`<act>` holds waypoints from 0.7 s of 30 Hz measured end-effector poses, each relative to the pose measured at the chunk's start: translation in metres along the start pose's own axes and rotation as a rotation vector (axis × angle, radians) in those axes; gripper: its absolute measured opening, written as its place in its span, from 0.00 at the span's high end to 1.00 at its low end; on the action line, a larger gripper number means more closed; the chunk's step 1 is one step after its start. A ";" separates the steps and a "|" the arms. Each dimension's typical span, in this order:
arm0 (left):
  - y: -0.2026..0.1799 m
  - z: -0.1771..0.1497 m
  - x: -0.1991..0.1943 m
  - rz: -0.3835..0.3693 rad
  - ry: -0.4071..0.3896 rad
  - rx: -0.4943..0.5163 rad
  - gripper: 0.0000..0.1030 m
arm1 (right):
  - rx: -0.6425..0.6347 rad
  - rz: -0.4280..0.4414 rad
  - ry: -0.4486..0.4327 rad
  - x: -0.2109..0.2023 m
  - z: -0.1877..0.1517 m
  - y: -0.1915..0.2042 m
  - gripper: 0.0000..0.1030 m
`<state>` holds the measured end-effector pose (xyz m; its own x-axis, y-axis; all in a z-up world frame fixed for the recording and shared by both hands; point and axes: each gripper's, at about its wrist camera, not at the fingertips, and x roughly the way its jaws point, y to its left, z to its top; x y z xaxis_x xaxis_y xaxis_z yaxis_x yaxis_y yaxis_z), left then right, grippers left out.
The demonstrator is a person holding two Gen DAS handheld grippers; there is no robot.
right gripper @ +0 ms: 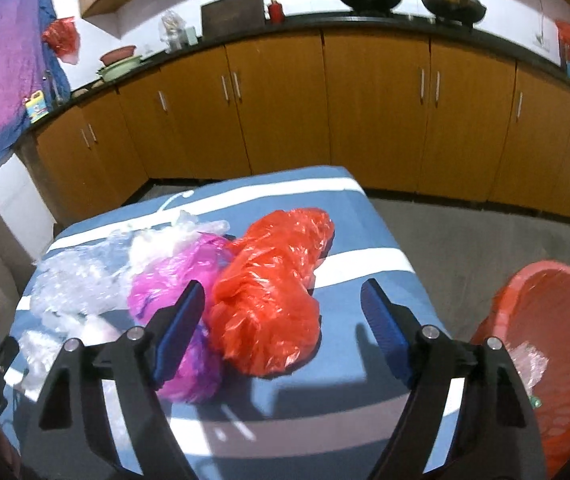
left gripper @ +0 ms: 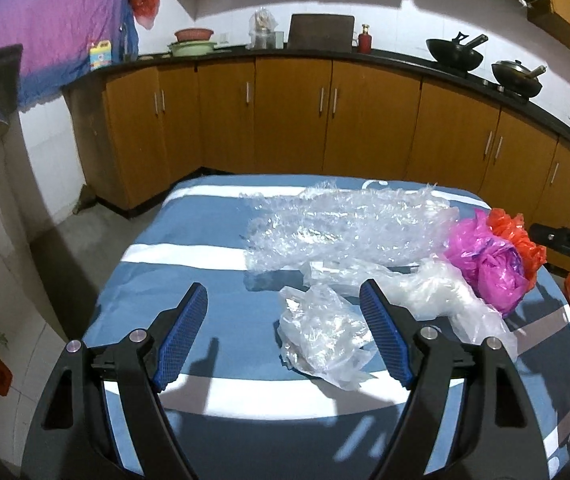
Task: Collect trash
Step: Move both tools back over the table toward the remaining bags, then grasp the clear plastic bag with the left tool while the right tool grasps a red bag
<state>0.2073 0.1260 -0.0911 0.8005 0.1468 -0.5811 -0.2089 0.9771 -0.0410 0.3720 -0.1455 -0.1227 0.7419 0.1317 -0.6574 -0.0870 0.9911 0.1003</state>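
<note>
Table [left gripper: 145,240]: covered with a blue cloth with white stripes; kitchen cabinets [left gripper: 293,116] stand behind it at 12 o'clock.

Left hand-held gripper [left gripper: 283,300]: jaws spread, nothing between the pads. A small crumpled clear bag [left gripper: 321,332] lies on the cloth just inside its right finger (whether it touches the pad cannot be told).

Large clear plastic sheet [left gripper: 341,224]: crumpled, at 12 to 1 o'clock from that gripper, mid-table.

Pink bag [right gripper: 173,276]: bunched, touching the red bag [right gripper: 273,288] on its right.

Right hand-held gripper [right gripper: 283,300]: jaws spread, hovering above the red bag, which shows between the fingers; pads not pressing it.

Red basket [right gripper: 557,344]: off the table edge at 4 o'clock in the right wrist view, with a scrap of clear plastic [right gripper: 529,364] inside.
</note>
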 end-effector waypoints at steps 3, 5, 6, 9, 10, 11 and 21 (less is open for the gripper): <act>-0.001 -0.001 0.007 -0.022 0.028 0.003 0.23 | -0.004 -0.009 0.030 0.014 0.001 0.001 0.23; 0.000 0.000 0.009 -0.033 0.040 -0.002 0.23 | -0.018 -0.014 0.044 0.020 -0.002 0.002 0.23; 0.001 0.000 0.010 -0.036 0.045 -0.004 0.23 | -0.023 -0.013 0.051 0.023 -0.003 0.002 0.23; 0.000 0.001 0.016 -0.035 0.077 -0.004 0.23 | -0.043 -0.013 0.063 0.028 -0.006 0.006 0.25; -0.001 0.001 0.017 -0.036 0.086 -0.003 0.23 | -0.047 -0.012 0.065 0.029 -0.007 0.007 0.28; -0.002 0.001 0.019 -0.039 0.099 0.001 0.23 | -0.048 -0.010 0.068 0.030 -0.008 0.008 0.30; -0.006 -0.004 0.036 -0.059 0.210 0.027 0.37 | -0.036 -0.004 0.083 0.033 -0.010 0.001 0.47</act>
<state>0.2349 0.1243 -0.1150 0.6755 0.0569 -0.7352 -0.1479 0.9872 -0.0595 0.3899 -0.1398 -0.1520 0.6846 0.1272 -0.7178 -0.1089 0.9915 0.0719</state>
